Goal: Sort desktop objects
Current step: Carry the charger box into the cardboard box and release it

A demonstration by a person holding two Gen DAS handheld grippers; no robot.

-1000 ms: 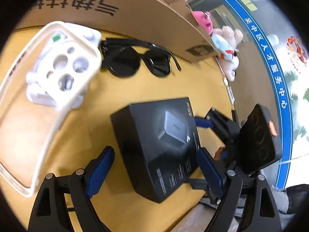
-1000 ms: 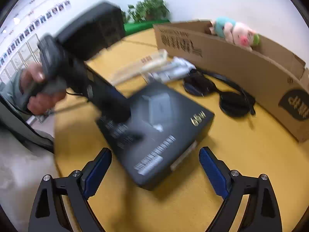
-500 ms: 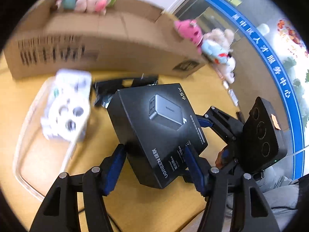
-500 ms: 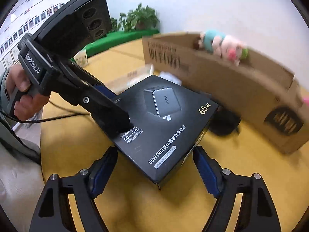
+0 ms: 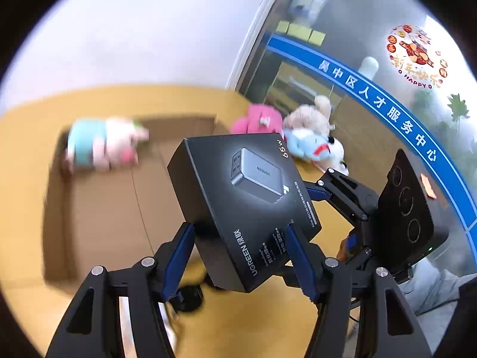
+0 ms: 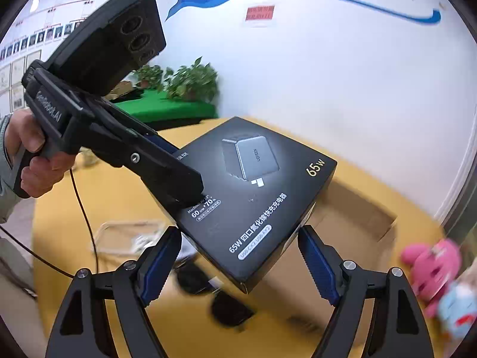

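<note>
A black UGREEN charger box [image 5: 244, 203] is held in the air between both grippers, above the open cardboard box [image 5: 119, 208] on the yellow table. My left gripper [image 5: 238, 256] is shut on one end of the charger box; its fingers clamp the two sides. My right gripper [image 6: 238, 253] is shut on the adjacent end of the charger box [image 6: 256, 194]. Each gripper shows in the other's view, the right one [image 5: 342, 191] and the left one [image 6: 167, 176]. The black sunglasses [image 6: 208, 295] lie blurred on the table under the charger box.
A teal-and-pink plush toy [image 5: 101, 146] lies inside the cardboard box. Pink, white and blue plush toys [image 5: 298, 137] sit beside the box. A clear tray [image 6: 125, 235] with white items lies on the table at the left. Potted plants [image 6: 190, 83] stand far behind.
Both grippers closed on the charger box and lifted it off the table. It has moved up and forward over the open cardboard box.
</note>
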